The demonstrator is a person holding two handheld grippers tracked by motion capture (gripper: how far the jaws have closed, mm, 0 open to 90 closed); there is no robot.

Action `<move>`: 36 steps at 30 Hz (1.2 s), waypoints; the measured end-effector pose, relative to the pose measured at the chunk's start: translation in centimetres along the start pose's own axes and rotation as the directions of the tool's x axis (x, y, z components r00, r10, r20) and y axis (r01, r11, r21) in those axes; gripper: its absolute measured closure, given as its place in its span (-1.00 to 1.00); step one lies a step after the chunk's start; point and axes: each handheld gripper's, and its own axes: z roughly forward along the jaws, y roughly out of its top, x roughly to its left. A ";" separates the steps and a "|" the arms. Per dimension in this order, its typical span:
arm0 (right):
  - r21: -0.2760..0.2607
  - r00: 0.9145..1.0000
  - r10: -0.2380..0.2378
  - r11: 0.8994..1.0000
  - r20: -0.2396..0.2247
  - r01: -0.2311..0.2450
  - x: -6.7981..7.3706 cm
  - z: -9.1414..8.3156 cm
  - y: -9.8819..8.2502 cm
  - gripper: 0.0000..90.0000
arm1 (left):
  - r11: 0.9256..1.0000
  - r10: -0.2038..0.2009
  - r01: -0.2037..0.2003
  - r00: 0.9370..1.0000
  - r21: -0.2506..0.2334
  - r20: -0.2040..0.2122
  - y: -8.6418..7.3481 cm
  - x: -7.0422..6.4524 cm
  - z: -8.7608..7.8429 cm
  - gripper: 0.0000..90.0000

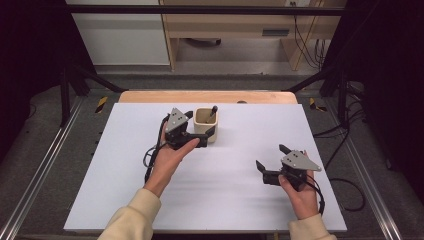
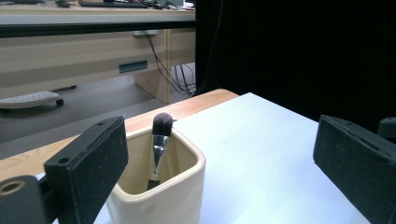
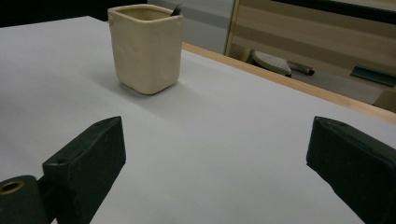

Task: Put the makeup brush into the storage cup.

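Observation:
A cream square cup (image 1: 212, 131) stands at the back middle of the white board (image 1: 225, 195). A small brush (image 1: 213, 111) with a dark head leans inside it, head up. My left gripper (image 1: 196, 129) is held right by the cup's left side, open. In the left gripper view the cup (image 2: 177, 196) sits just past the left jaw, with the brush (image 2: 161, 140) in it and nothing gripped. My right gripper (image 1: 271, 156) rests at the front right, open and empty. In the right gripper view the cup (image 3: 147, 51) stands well ahead of the right gripper (image 3: 215, 149).
The white board lies on a wooden table whose edge (image 1: 207, 96) shows at the back. Beyond it are a wooden desk (image 1: 240, 25) and hanging cables (image 1: 307, 45). Black frame bars (image 1: 70, 90) flank the table. Bare board stretches between the two hands.

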 end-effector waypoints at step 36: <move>0.000 1.000 0.020 1.000 -0.004 -0.020 -0.1 0.0 -0.1 -0.89 | 0.995 0.098 -0.100 0.981 0.003 0.170 0.5 -0.4 -4.0 -0.94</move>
